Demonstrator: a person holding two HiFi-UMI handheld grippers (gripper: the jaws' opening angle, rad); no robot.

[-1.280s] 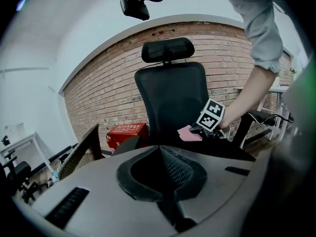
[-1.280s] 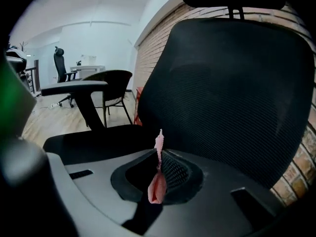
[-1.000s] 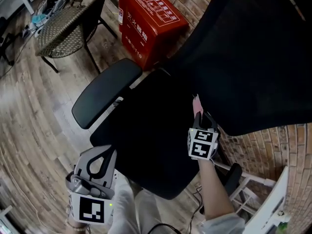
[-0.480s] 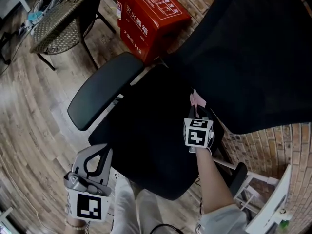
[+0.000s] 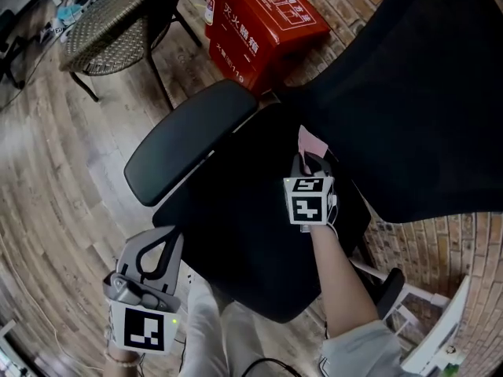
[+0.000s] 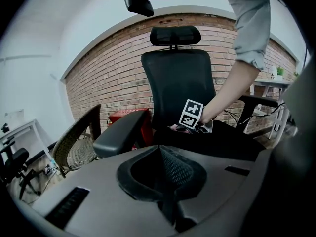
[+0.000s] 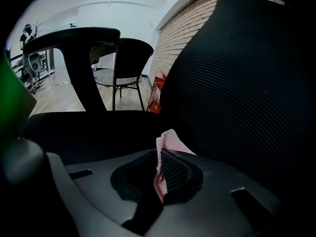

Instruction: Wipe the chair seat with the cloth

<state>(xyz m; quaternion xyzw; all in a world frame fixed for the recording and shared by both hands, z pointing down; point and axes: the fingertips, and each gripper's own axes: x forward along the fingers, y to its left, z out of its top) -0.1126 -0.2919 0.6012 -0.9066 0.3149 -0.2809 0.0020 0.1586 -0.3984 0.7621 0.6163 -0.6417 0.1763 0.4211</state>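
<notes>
Right tongs (image 5: 308,163) clamped on the pink cloth (image 5: 312,142), centre of head view, at the rear of the chair seat (image 5: 236,218) by the backrest (image 5: 424,93). The loose end is probably left free to drag. Left tongs (image 5: 159,251) closed on nothing, parked lower left, out of the wipe path.

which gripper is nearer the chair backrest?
Right. The right gripper, shut on the pink cloth, is at the rear of the seat, beside the backrest; the left gripper is off its front edge.

You have one left gripper (image 5: 162,246), one right gripper (image 5: 310,160), one cloth (image 5: 312,141), one office chair (image 5: 236,210), one wicker chair (image 5: 110,30) and one red box (image 5: 263,26).
</notes>
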